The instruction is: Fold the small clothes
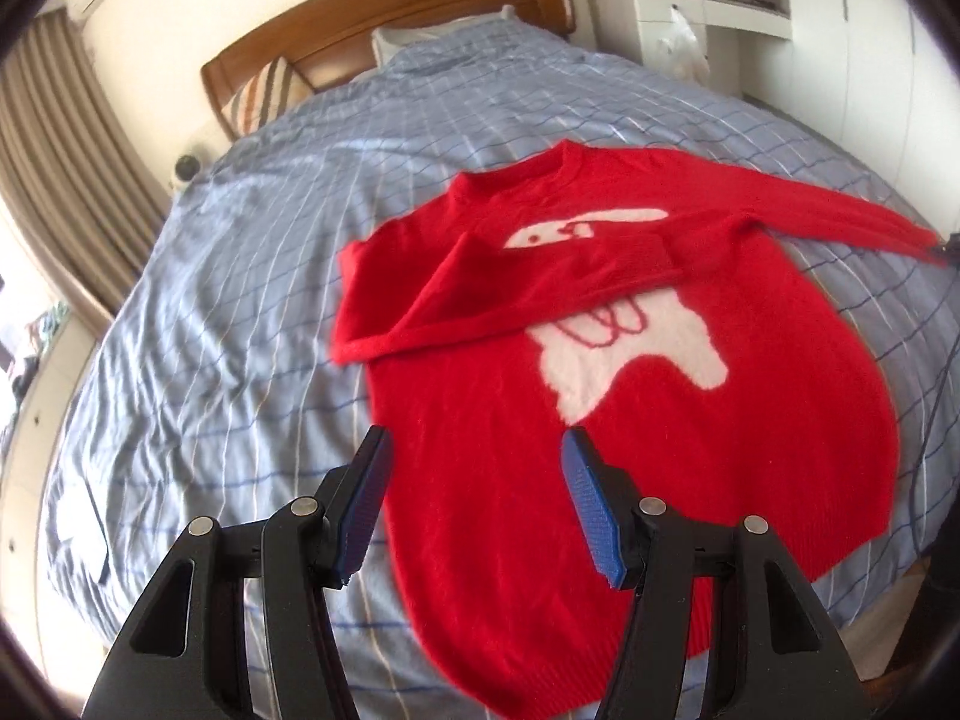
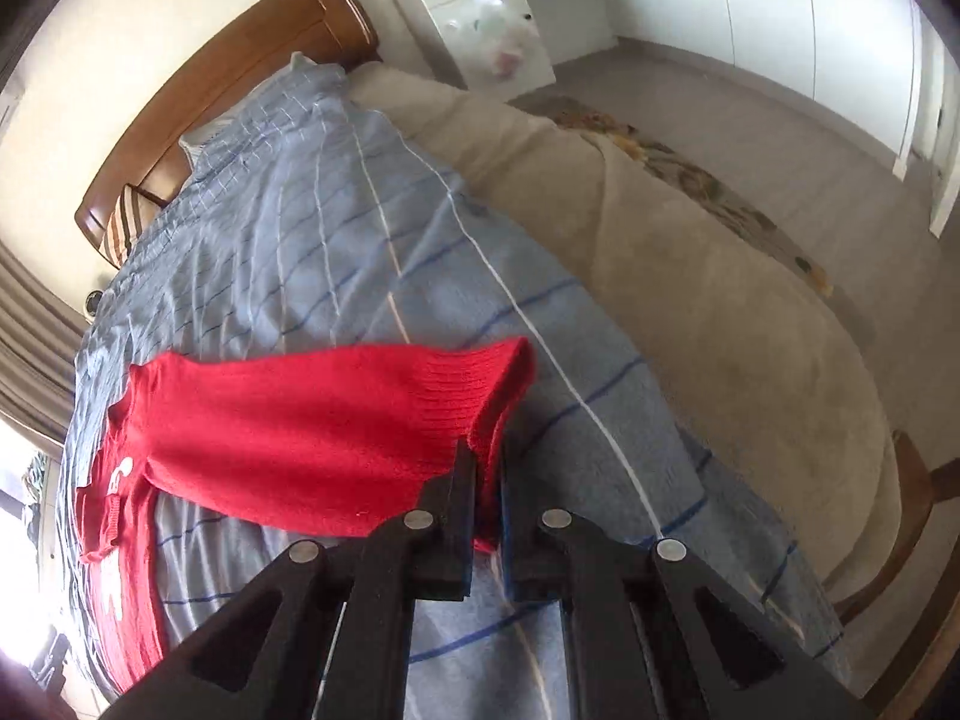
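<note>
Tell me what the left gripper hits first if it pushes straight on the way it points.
Probably the sweater: the open left gripper points down at its lower body, nothing between, though depth is unclear.

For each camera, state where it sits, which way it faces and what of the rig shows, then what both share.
Left wrist: on the left gripper, jaws open, looking down at the sweater on the bed.
Right wrist: on the right gripper, jaws shut on the cuff, looking along the bed's edge.
Shared: sweater, bed, headboard.
</note>
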The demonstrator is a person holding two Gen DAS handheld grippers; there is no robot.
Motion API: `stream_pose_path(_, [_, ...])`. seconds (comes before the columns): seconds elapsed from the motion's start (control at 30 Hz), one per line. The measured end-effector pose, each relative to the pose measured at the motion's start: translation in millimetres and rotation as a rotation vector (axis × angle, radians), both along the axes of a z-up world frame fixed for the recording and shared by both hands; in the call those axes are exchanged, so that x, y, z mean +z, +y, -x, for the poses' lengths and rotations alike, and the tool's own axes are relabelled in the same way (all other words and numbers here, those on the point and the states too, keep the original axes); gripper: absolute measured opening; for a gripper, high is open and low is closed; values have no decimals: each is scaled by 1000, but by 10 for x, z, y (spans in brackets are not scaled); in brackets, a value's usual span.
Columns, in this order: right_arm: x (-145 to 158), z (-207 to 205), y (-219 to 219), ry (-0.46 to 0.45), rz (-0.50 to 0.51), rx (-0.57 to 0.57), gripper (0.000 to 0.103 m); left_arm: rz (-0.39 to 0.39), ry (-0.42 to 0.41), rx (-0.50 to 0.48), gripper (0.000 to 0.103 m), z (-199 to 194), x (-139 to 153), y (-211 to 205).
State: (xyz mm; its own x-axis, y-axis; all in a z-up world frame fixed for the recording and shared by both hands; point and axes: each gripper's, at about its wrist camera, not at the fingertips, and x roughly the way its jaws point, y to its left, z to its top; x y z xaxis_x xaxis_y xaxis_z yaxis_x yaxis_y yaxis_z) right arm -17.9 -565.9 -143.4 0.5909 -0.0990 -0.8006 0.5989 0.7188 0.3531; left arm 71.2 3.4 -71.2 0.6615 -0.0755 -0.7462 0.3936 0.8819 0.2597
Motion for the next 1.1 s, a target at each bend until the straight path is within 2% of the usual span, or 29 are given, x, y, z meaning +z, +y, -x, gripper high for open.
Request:
stream_pose_path(0.1, [-37, 9, 102, 1, 63, 22, 6, -53, -2, -89, 61, -157, -67, -208])
stream_pose_path(0.17, [13, 41, 165, -13, 75, 38, 21, -97, -28, -159, 61, -238, -71, -379])
stream_pose_path(0.2, [39, 88, 194, -21, 85, 47, 36, -109, -46, -198, 65, -279, -64, -474])
stream_pose_path(0.23, [94, 137, 252, -30, 112, 47, 45, -119, -59, -239, 68, -325, -66, -573])
stream_pose_path(0.27, [157, 195, 322, -36, 148, 43, 46, -132, -65, -279, 72, -378, -85, -678])
stream_pose_path(0.33, [257, 329, 469, -59, 192, 43, 49, -185, -61, -349, 72, -510, -200, -908])
stream_pose_path(0.47, [315, 581, 779, -116, 188, 51, 51, -291, 12, -467, 72, -789, -599, -1276])
stream_pose_path(0.53, [312, 658, 974, -133, 185, 72, 52, -302, 22, -477, 72, -904, -711, -1368])
stream_pose_path(0.57, [304, 690, 1084, -140, 185, 90, 52, -273, 36, -476, 55, -963, -714, -1381])
stream_pose_path(0.6, [299, 704, 1196, -146, 190, 107, 52, -228, 72, -466, 11, -1019, -696, -1384])
stream_pose_path(0.63, [291, 709, 1311, -150, 195, 126, 52, -181, 111, -435, 9, -1088, -662, -1357])
stream_pose_path(0.77, [284, 655, 1743, -177, 213, 207, 52, 27, 40, -262, 6, -1213, -233, -897])
stream_pose_path(0.83, [266, 591, 1917, -188, 217, 243, 52, 111, -8, -116, 6, -1332, 7, -411])
stream_pose_path(0.9, [236, 513, 2065, -196, 220, 278, 52, 165, -54, 76, 6, -1466, 169, 212])
stream_pose_path(1.0, [175, 401, 2261, -193, 234, 320, 52, 156, -106, 389, 6, -1584, 201, 1251])
stream_pose_path(1.1, [114, 330, 2389, -194, 225, 340, 52, 104, -113, 652, 6, -1573, 44, 2134])
